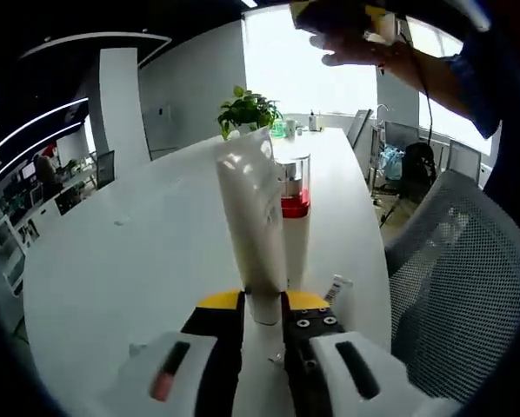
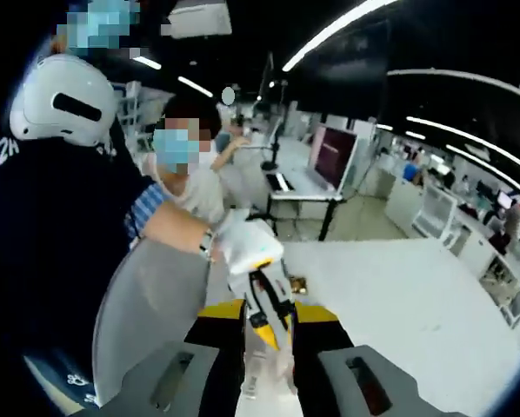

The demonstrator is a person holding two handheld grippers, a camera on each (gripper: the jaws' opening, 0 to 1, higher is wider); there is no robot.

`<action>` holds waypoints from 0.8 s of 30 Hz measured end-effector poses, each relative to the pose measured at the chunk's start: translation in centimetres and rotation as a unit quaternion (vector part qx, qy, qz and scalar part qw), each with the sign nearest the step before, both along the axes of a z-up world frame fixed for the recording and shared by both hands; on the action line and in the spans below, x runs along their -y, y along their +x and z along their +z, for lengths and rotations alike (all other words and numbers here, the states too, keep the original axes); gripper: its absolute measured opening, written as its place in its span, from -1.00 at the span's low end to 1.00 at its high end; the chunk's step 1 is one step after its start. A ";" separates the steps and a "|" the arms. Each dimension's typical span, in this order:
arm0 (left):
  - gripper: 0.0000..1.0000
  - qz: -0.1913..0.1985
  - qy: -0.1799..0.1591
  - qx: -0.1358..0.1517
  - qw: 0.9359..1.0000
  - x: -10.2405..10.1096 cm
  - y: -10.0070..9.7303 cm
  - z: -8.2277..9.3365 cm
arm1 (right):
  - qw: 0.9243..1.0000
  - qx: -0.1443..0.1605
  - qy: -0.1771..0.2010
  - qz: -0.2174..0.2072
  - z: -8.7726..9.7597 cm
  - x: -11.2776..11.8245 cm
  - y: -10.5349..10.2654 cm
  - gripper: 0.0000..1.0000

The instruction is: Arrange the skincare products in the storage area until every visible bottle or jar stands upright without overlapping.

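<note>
Left claw pinches a white tube cap-down on the counter beside an upright red-banded bottle, right claw pinches a yellow-tipped item aloft, so placing remains.

Left gripper view: table surface open to the left of the white tube; bottle stands close behind the tube, mesh chair crowds the right edge, plant and small items block the far end.
</note>
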State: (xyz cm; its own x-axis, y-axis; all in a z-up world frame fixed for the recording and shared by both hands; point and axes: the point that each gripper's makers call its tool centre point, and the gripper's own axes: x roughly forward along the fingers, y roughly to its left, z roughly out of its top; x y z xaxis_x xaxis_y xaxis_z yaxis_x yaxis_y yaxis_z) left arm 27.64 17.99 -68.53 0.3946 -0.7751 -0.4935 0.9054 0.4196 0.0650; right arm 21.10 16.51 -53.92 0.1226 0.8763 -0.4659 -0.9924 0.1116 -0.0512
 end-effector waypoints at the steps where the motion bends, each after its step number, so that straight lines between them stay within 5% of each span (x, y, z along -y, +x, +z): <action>1: -0.74 0.000 0.000 0.000 1.000 0.0 0.0 -0.1 | 1.000 -0.008 -0.015 -0.012 -1.6 0.3 -0.2 -0.72; 6: -0.73 0.004 -0.004 -0.003 1.000 0.1 0.1 -0.1 | 0.996 -0.053 -0.059 -0.040 -7.3 1.1 -1.5 -0.76; 12: -0.72 0.005 -0.006 -0.007 1.000 0.1 0.1 -0.3 | 0.988 -0.070 -0.108 -0.082 -12.6 1.5 -1.6 -0.77; 24: -0.70 0.016 0.038 0.003 0.999 -2.1 -0.1 -0.1 | 0.978 -0.048 -0.130 -0.153 -16.6 -0.7 0.3 -0.70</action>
